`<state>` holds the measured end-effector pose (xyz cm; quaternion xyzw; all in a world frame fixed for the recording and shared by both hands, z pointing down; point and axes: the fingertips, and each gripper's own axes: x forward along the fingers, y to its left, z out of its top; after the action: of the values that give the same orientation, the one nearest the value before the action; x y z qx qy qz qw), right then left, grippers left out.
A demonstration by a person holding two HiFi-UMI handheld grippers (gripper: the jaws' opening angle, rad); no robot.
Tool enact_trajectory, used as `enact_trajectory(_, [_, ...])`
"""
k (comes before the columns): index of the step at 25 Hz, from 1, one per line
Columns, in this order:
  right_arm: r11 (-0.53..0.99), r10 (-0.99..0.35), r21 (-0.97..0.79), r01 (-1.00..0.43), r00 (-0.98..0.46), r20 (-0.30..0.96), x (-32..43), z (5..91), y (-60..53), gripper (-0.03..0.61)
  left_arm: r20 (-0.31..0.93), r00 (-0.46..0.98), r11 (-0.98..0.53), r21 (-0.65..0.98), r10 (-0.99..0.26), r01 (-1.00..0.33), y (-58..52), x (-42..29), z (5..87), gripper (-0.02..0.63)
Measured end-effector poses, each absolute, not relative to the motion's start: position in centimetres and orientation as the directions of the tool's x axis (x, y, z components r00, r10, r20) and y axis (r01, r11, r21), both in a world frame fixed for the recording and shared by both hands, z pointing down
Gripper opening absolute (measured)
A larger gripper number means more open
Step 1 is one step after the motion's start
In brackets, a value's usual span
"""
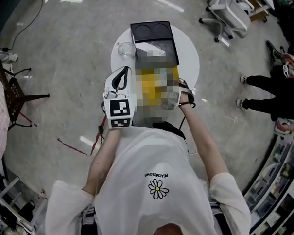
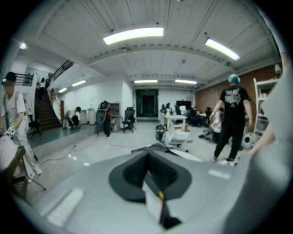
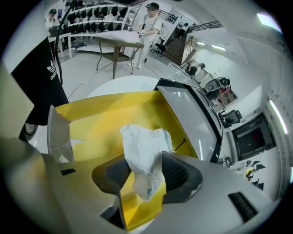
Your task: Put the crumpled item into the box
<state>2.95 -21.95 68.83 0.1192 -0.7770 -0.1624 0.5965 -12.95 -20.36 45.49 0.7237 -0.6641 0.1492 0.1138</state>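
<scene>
- Wad [image 3: 143, 146] — one, white and crumpled. It is seen between the pads of the right gripper [image 3: 145, 176], hanging above the inside of the box [image 3: 114, 119].
- Right gripper — one. Its jaws are set apart on either side of the wad and are not seen to pinch it. It is pointed steeply down into the box.
- Box — one, yellow, open at the top. It is placed on the near edge of the table [image 1: 188, 54].
- Left gripper [image 2: 147, 171] — one. Its jaws are closed together with nothing between them. It is held nearly level, just left of the box.
- Right hand [image 1: 186, 96] — held at the box's right side, with the forearm stretched forward.
- Table — one, round and white.
- Tray [image 1: 153, 34] — one, black, set beyond the box.
- Glass [image 1: 126, 49] — one, clear, stood just left of the tray.
</scene>
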Motion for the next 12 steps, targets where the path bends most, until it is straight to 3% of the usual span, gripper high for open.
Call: enact_trajectory(12, [0.983,-0.185,0.176,-0.059,-0.308,0.933,2.6,68.3,-21.1,0.319,0.372,0.097,-0.117,-0.031,-0.923,-0.993,-20.5,-11.9,45.8,0.002])
